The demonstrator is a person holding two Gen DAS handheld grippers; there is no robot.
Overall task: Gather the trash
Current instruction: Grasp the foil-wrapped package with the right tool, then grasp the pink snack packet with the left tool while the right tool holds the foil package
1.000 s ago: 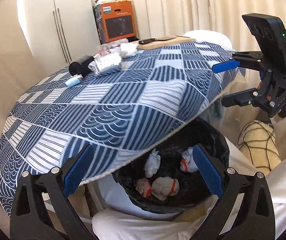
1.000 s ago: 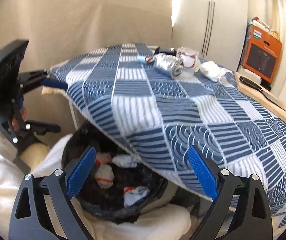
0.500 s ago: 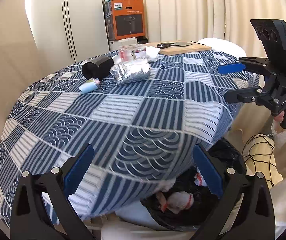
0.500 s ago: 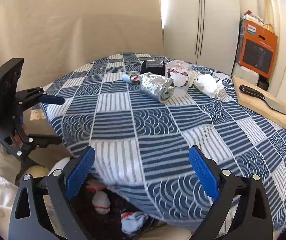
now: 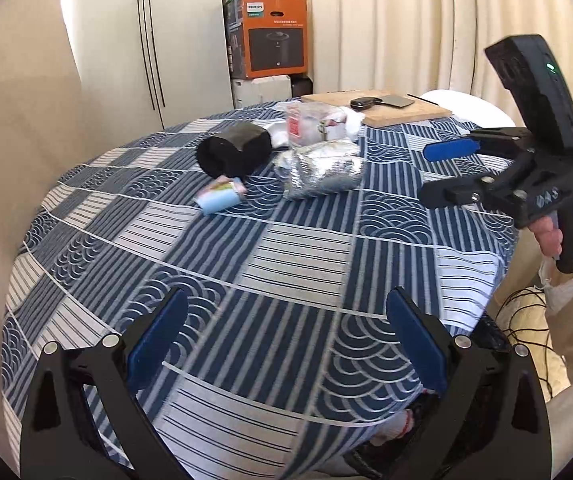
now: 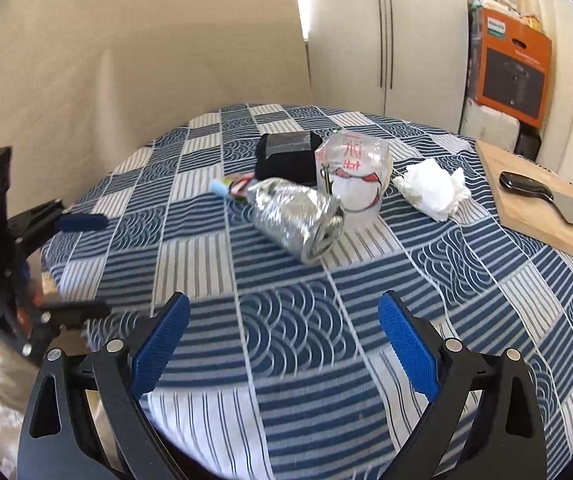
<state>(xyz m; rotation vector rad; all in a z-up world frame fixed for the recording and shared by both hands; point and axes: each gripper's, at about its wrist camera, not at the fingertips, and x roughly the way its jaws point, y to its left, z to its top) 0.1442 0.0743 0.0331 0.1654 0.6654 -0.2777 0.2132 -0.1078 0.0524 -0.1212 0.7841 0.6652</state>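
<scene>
Blue-and-white patchwork cloth with wave and stripe squares covered the round table [image 5: 294,256], and the trash lay clustered toward its far side. A crumpled silver foil bag [image 5: 320,174] lay on its side near the middle of that cluster, with a black cylindrical roll [image 5: 232,152] just to its left and a small light-blue and pink wrapper [image 5: 220,198] in front of the roll. Behind the foil bag stood a clear plastic cup with red print [image 6: 352,178], touching or just beside the bag, and a crumpled white tissue [image 6: 432,188] lay a little to the cup's right in the right wrist view. A wooden cutting board [image 6: 538,204] carrying a black-handled knife [image 6: 546,200] sat at the table's far right edge, apart from the trash. The left gripper [image 5: 286,344] hovered over the near part of the cloth with its blue-padded fingers wide apart and nothing between them. The right gripper [image 6: 284,344], held in a person's hand [image 5: 554,232], was likewise spread wide and empty above the cloth, well short of the trash. Under the near table edge, part of a black bin bag [image 5: 386,448] holding a white scrap showed in the left wrist view.
</scene>
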